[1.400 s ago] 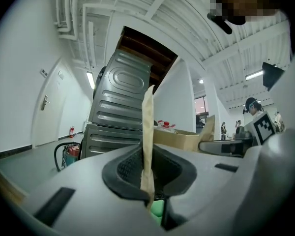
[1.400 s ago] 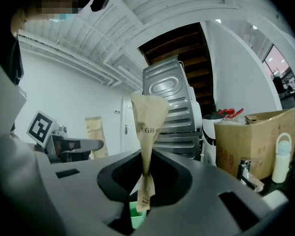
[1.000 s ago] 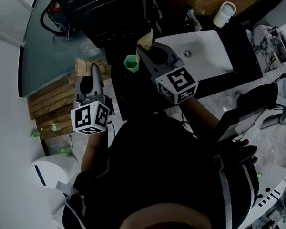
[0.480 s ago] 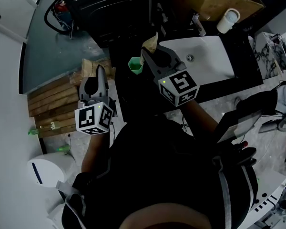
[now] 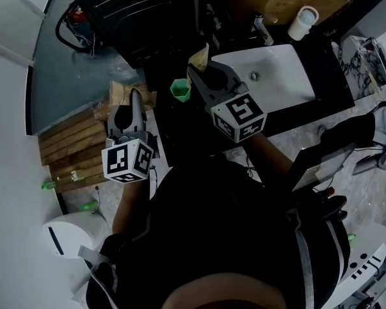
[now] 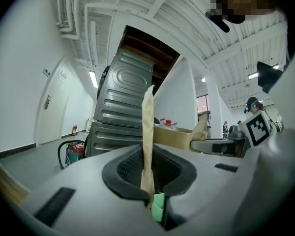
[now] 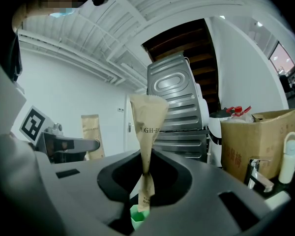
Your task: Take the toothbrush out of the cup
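The head view is dim, the person's clothing (image 5: pixel 231 237) nearly black. Both gripper views are bright (a strip light (image 6: pixel 93 78) glows), fisheye-bent and dark-cornered, with the cup (image 7: pixel 136 221) soft.

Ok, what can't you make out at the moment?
- Toothbrush: not seen in any view; green cup is too small and dark in the head view to see inside.
- Paper packet in right claw: wrapping hides contents, right gripper view.
- Green piece, left gripper view: mostly hidden between the jaws.

You worked in a workshop-type hall: ceiling pipes (image 6: pixel 73 9) exposed, big metal machine (image 6: pixel 123 107), vacuum cleaner (image 6: pixel 74 151), cardboard box (image 7: pixel 250 132), wooden pallet (image 5: pixel 71 147), white sink (image 5: pixel 276 69) in a dark counter (image 5: pixel 328 63).
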`<action>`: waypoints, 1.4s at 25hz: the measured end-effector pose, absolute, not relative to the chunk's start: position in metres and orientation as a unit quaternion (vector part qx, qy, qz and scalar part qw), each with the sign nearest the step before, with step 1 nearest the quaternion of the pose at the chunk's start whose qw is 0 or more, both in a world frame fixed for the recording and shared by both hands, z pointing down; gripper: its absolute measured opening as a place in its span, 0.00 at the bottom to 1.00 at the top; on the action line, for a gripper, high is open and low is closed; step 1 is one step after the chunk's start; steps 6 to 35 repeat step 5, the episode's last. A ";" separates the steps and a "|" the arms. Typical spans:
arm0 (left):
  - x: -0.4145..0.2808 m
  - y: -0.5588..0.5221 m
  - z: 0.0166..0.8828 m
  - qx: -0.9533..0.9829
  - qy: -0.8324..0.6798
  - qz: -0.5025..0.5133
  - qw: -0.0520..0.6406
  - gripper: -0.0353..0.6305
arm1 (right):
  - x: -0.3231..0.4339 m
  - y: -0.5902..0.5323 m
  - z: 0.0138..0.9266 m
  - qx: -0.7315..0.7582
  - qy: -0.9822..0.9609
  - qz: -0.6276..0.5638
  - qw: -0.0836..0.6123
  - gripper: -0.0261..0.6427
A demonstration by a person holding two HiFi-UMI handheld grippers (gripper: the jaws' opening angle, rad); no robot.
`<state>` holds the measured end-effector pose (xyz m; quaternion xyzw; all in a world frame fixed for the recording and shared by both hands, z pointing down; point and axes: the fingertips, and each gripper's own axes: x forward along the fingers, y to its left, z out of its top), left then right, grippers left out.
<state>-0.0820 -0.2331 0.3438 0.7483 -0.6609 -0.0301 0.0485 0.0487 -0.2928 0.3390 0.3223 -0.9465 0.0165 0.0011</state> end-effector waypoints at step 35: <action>-0.083 -0.239 0.341 0.751 -0.657 -0.041 0.050 0.10 | 0.047 -0.294 0.339 0.318 -0.948 0.016 0.005 0.11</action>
